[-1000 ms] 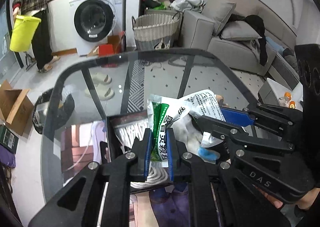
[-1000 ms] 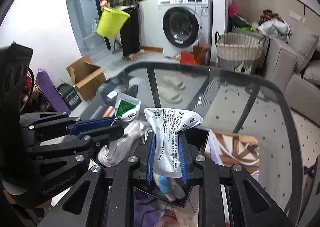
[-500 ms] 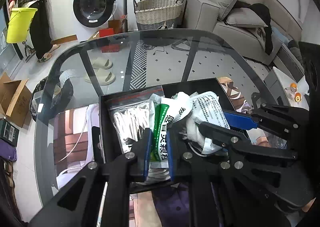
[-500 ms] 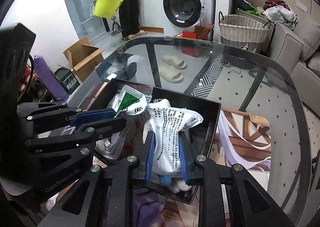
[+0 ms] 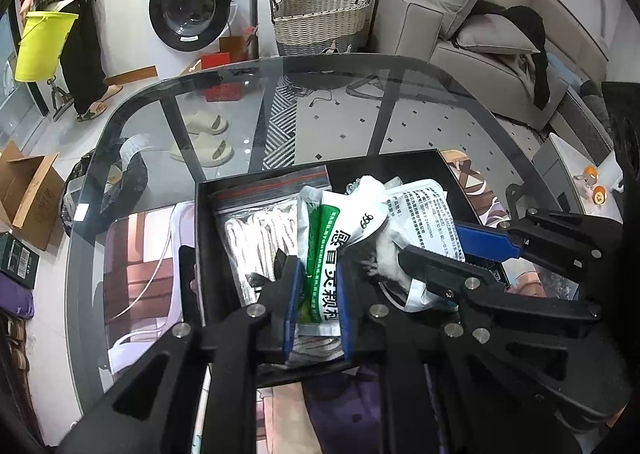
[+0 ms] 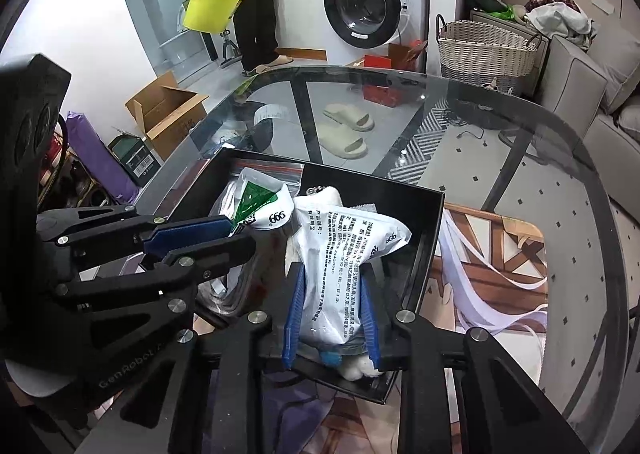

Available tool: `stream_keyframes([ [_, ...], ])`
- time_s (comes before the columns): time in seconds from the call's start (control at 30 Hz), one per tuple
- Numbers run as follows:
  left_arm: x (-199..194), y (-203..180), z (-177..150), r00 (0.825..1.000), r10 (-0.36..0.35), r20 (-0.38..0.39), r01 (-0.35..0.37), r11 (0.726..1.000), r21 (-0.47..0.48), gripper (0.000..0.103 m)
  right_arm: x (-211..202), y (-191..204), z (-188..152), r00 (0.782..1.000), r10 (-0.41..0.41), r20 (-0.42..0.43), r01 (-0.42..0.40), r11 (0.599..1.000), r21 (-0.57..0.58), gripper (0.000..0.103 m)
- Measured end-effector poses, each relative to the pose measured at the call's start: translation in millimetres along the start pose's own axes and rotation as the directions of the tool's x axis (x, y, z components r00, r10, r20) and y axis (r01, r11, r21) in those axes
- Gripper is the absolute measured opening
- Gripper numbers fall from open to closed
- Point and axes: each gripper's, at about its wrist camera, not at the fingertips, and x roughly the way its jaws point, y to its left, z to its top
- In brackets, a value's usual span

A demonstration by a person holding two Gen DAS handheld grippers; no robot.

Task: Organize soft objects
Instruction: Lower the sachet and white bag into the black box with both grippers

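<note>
Here, both grippers hung over the black tray (image 5: 400, 161) on the glass table (image 5: 360, 93). The left gripper (image 5: 318, 294) clenched the green-and-white sachet (image 5: 324, 238), whose lower end was hidden behind the pads. The right gripper (image 6: 330, 306) clamped the white printed pouch (image 6: 344, 254), which covered most of a white plush toy (image 6: 358, 368). A zip bag (image 5: 256, 225) lay at the tray's left.

Both claws lowered sachets (image 5: 320, 254) (image 6: 340, 274) into black tray (image 6: 428, 246).
</note>
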Motion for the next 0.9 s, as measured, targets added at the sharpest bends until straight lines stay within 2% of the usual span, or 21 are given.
stream_keyframes([
  [0.9,1.5,2.3,-0.8,1.0,0.0,-0.001,0.0,1.0,-0.004,0.016,0.4,0.5,0.3,1.0,0.001,0.0,-0.001,1.0,-0.001,0.025],
])
